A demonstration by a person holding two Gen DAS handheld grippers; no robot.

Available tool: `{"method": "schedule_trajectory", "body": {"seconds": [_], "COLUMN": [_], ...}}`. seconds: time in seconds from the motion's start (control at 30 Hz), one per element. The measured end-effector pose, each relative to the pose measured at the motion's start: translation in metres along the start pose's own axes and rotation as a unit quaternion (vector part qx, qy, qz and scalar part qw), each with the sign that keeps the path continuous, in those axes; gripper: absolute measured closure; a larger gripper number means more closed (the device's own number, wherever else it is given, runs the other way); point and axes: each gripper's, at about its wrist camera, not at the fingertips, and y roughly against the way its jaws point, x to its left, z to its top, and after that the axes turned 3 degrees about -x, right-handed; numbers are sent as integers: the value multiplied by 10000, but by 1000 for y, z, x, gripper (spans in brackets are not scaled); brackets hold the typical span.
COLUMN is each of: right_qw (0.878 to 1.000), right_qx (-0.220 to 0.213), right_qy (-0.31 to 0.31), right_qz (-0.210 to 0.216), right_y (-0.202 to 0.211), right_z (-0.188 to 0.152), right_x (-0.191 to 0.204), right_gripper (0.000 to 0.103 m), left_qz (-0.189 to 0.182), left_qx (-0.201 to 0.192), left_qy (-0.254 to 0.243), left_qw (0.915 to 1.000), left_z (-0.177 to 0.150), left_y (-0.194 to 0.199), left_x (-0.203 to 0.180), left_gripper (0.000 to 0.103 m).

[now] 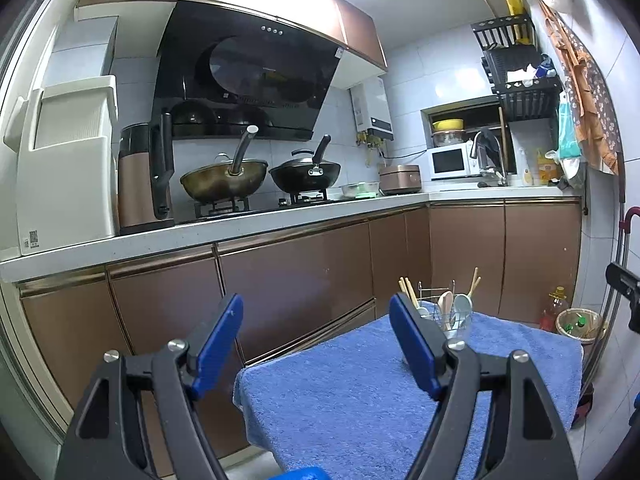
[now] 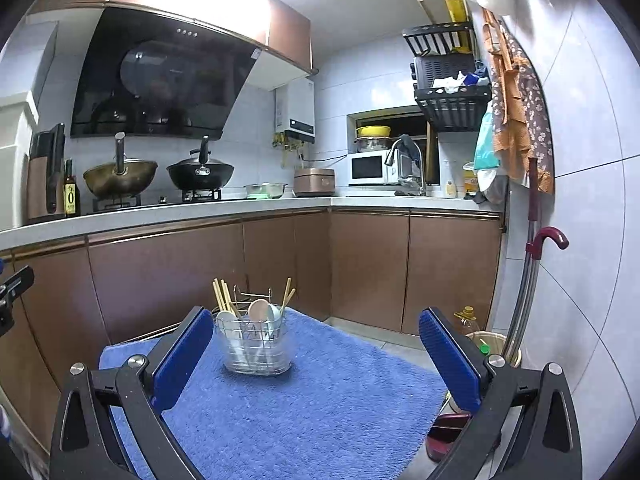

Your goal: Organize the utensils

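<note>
Both claws empty and spread wide, the utensil caddy waiting at the far end of the blue towel.

My left gripper (image 1: 316, 322) and right gripper (image 2: 316, 338) stand released, nothing between their jaws. The wire utensil caddy (image 2: 256, 346) sits upright near the far edge of the blue towel (image 2: 320, 408), well apart from both. It holds wooden chopsticks (image 2: 222, 294) leaning toward its left side, with pale spoons (image 2: 258, 310) in the middle. I judge the chopsticks light, stiff and apt to roll or slip, so I would pinch them across the upper shaft. The spoons look like smooth ceramic or plastic, possibly breakable, so I would take them at the handle. The caddy seems light and could tip if I drag on anything.
</note>
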Motion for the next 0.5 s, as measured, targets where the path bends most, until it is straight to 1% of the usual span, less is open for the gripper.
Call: {"method": "schedule_trajectory", "body": {"seconds": [0.5], "right_qw": [9999], "right_qx": [136], "right_qy": [16], "right_qz": [67], "right_y": [-2], "right_z": [-7], "right_x": [5], "right_gripper": [0], "left_qz": [-82], "left_qx": [171], "left_qy": [-80], "left_qw": [9998], "left_z": [-5], "left_y": [-4], "left_x": [-3], "left_gripper": [29]}}
